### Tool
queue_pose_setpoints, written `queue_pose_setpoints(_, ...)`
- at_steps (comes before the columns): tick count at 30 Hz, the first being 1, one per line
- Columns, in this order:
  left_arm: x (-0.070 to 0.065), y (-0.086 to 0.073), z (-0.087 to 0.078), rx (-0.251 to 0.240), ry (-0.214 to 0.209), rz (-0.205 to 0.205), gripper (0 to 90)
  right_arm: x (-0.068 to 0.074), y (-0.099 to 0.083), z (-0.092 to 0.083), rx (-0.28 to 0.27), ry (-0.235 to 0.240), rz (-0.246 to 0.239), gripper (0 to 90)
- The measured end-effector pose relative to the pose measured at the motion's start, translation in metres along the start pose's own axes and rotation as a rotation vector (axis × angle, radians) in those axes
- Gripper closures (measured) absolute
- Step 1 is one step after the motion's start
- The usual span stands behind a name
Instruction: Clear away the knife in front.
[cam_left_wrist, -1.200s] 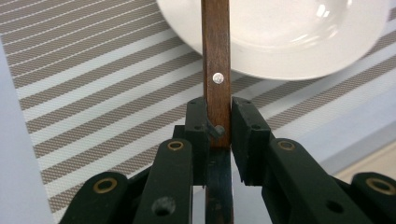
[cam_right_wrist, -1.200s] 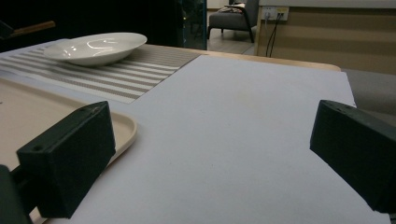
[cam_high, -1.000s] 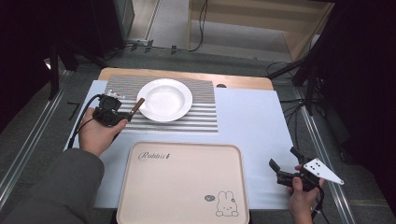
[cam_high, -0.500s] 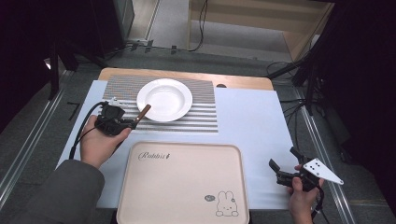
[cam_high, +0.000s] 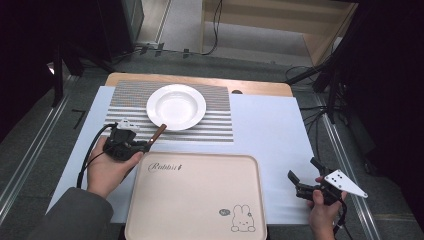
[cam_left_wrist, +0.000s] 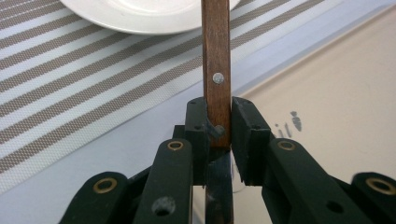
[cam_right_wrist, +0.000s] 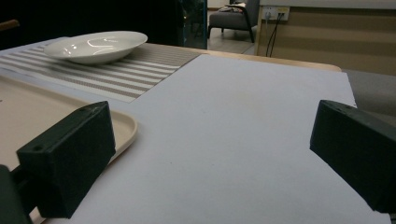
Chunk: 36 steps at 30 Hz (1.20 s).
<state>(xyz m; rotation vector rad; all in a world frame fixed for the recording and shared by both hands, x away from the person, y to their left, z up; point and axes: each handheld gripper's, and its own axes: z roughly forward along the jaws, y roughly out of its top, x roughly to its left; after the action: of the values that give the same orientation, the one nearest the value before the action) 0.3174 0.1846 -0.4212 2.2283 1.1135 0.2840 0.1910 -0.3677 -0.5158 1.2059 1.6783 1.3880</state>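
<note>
My left gripper (cam_high: 134, 145) is shut on a utensil with a riveted brown wooden handle (cam_left_wrist: 215, 56). The handle (cam_high: 158, 132) sticks out toward the white plate (cam_high: 176, 106), its end near the plate's front rim. The pads clamp the handle from both sides in the left gripper view; the part behind the jaws is dark and hidden. This gripper hovers at the far left corner of the beige rabbit tray (cam_high: 195, 195). My right gripper (cam_high: 303, 168) rests at the front right of the table, open with nothing between its jaws (cam_right_wrist: 224, 140).
The plate (cam_right_wrist: 95, 45) sits on a striped grey-and-white placemat (cam_high: 210, 125) at the back of the table. A pale blue sheet (cam_high: 270, 130) covers the tabletop. The tray's rim (cam_right_wrist: 126, 128) lies just left of the right gripper. Cables run off the table's far side.
My left gripper has moved with the utensil away from the plate's left side toward the tray's far left corner. The right gripper has stayed in place.
</note>
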Motion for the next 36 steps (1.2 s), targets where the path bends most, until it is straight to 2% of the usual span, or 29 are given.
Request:
queue_pose_setpoints(18,-0.028,-0.031,-0.002,-0.029,-0.048,-0.029,77.9,0.001,0.000,0.000,0.000,0.003,0.003,0.0)
queue_pose_setpoints(25,-0.038,-0.043,-0.001,-0.025,-0.058,-0.031,77.9,0.001,0.000,0.000,0.001,0.003,0.000,0.0)
queue_pose_setpoints(29,-0.044,-0.050,0.000,-0.017,-0.050,-0.026,77.9,0.001,0.000,0.000,0.001,0.003,-0.002,0.0)
queue_pose_setpoints(36,-0.049,-0.060,0.005,-0.008,-0.064,-0.044,77.9,0.001,0.000,0.000,0.002,0.002,-0.003,0.0)
